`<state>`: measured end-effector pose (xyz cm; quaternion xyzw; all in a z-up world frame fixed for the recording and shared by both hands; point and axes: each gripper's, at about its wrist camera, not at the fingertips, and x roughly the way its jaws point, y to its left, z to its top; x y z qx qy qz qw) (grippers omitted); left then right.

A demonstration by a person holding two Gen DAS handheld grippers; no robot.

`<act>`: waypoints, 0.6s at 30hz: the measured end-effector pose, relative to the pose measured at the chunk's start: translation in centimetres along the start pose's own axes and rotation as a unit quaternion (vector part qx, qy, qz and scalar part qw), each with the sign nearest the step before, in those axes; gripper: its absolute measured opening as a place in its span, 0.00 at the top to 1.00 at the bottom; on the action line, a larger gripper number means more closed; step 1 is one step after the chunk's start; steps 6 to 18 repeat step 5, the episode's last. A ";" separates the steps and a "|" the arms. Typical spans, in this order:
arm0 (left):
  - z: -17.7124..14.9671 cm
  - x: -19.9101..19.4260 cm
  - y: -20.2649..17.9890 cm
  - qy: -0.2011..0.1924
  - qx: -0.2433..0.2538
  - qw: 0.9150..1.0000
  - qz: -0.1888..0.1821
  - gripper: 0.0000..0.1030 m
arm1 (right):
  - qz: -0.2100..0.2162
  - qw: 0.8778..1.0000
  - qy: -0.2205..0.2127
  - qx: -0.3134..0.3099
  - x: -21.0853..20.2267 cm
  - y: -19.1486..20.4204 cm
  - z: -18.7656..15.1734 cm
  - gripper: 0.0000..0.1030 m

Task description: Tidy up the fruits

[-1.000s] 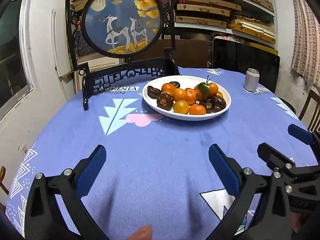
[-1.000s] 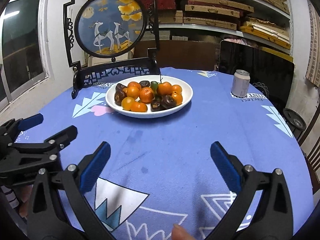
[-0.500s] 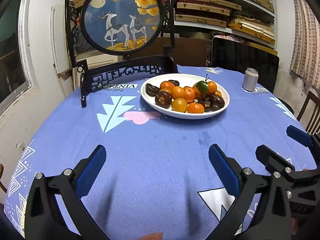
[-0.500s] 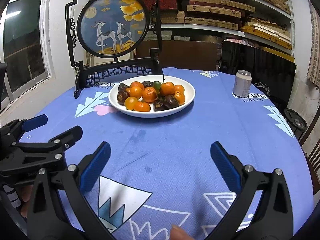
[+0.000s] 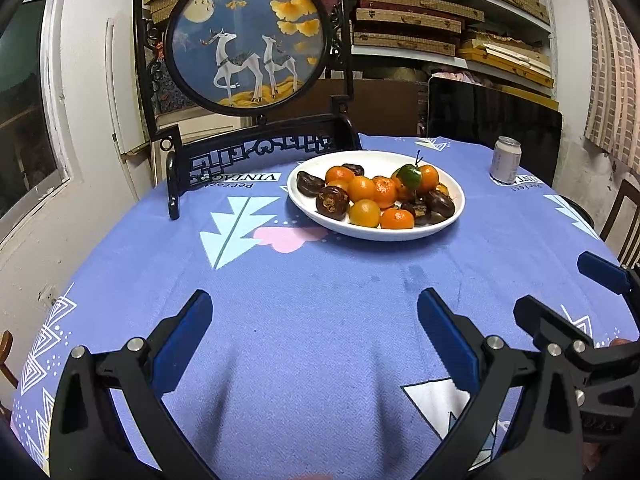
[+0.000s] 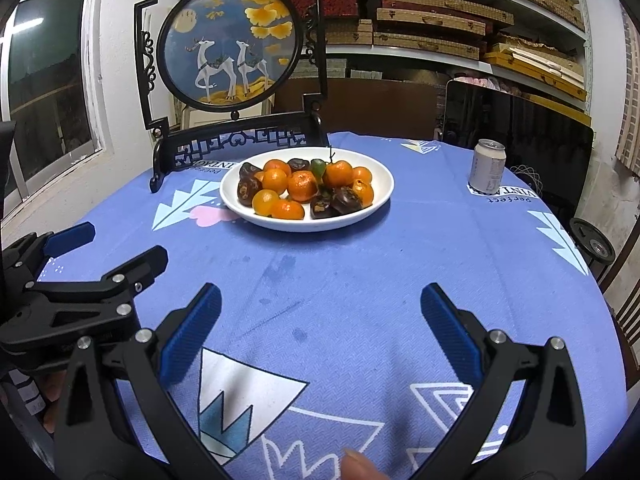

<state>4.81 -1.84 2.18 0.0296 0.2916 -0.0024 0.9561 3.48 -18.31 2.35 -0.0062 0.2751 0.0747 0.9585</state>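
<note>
A: So, over on the far half of the worktop (image 5: 320,340): a white plate (image 5: 448,188) heaped with fruits (image 5: 374,196), a little right of centre in the left wrist view, centred in the right wrist view (image 6: 384,184)

B: Round mostly, so no long axis to speak of. Orange mandarins (image 6: 302,186) mixed with dark brown wrinkled pieces (image 6: 346,200), plus one green fruit (image 5: 409,176) on top, thin stem pointing straight up

A: And the left tongs (image 5: 318,344)?

B: Spread wide, blue pads (image 5: 182,344) far apart, gripping nothing, hovering over bare blue cloth well short of the plate

A: Same for the right tongs (image 6: 320,326): gaping wide, empty, pads (image 6: 448,326) clear of everything, aimed toward the plate

B: Side by side, too. Left tongs visible at the left edge of the right wrist view (image 6: 80,276)

A: Elsewhere: a drinks can (image 6: 487,166) upright, right of the plate and apart from it. Behind the plate, a round deer picture (image 5: 246,38) in a black carved stand (image 5: 256,148). Shelves (image 6: 440,20) stacked with flat boxes at the back
</note>
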 end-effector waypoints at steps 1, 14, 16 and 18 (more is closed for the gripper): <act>0.0 0.1 0.1 0.003 -0.002 1.000 -0.002 0.01 | 0.000 1.000 0.000 0.001 0.0 0.0 0.0 0.02; -0.1 0.2 0.0 0.006 0.001 1.000 0.004 0.01 | 0.000 1.000 0.003 0.009 0.1 -0.3 0.1 0.02; -0.1 0.2 0.0 0.006 0.001 1.000 0.004 0.01 | 0.000 1.000 0.003 0.009 0.1 -0.3 0.1 0.02; -0.1 0.2 0.0 0.006 0.001 1.000 0.004 0.01 | 0.000 1.000 0.003 0.009 0.1 -0.3 0.1 0.02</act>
